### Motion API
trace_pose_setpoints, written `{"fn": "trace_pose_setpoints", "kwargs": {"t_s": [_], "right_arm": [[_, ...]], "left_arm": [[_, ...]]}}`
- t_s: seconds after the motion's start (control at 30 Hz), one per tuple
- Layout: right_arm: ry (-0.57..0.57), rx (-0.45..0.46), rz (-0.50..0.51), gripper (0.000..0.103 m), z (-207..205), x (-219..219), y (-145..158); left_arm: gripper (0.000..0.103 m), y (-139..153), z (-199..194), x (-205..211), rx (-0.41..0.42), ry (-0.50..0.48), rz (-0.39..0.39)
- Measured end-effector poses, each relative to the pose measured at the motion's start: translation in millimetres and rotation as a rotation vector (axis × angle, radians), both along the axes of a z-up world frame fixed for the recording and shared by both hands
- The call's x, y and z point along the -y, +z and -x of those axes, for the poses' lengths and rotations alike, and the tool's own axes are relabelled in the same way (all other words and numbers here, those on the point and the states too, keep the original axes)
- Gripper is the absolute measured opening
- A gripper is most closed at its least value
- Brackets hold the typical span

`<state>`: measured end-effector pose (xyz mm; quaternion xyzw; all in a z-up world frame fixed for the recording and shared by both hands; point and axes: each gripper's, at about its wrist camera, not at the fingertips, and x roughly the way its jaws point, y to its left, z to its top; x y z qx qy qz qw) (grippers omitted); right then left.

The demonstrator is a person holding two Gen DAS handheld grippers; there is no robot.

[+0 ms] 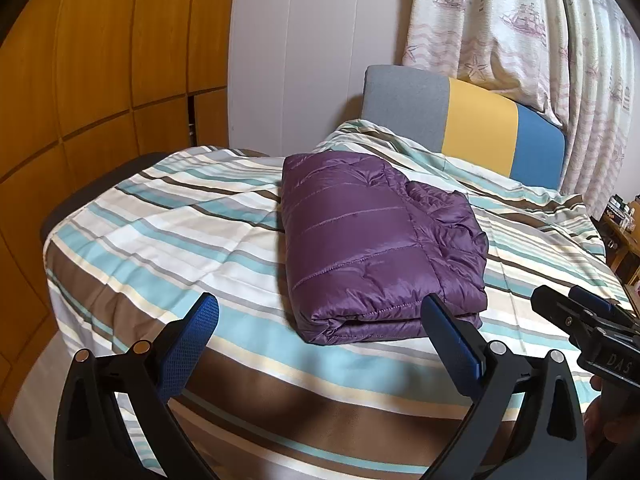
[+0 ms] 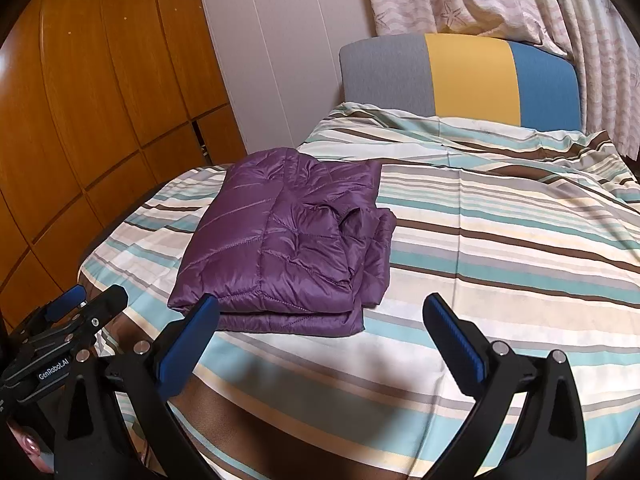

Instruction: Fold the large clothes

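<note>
A purple quilted puffer jacket [image 1: 372, 248] lies folded into a thick rectangle on the striped bed cover [image 1: 168, 240]; the same jacket [image 2: 288, 248] shows left of centre in the right wrist view. My left gripper [image 1: 320, 320] hangs open just short of the jacket's near folded edge, its blue pads empty. My right gripper [image 2: 320, 320] is open too, to the right of the jacket's near corner, holding nothing. Each gripper appears at the edge of the other's view: the right gripper [image 1: 576, 308], the left gripper [image 2: 86, 300].
A grey, yellow and blue headboard [image 1: 480, 128] stands at the far end of the bed. Orange wooden wardrobe doors [image 1: 100, 60] line the left side. Patterned curtains [image 1: 540, 20] hang at the right, with cluttered wooden shelves [image 1: 624, 220] beside the bed.
</note>
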<state>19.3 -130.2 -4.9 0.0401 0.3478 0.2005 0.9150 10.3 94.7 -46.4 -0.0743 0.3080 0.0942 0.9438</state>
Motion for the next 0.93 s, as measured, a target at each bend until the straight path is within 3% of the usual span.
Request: {"fn": "trace_pose_setpoints", "kwargs": {"t_s": [0.27,0.43,0.6,0.93], "right_arm": [[0.0,-0.011,-0.005,0.101,-1,0,-2],[0.001,-0.013,-0.005,0.101,-2,1,-3],[0.003,-0.017,-0.004,0.101,-2,1,-4],[-0.006,-0.032,-0.007,0.101,-5,6,-9]], "left_arm": [[0.1,-4,0,1,-0.021,0.0,0.033],[0.1,-5,1,4,-0.015,0.016,-0.015],[0.1,-5,0,2,-0.026,0.026,-0.001],[0.1,-17,-11,-1,-0.117,0.036,0.029]]}}
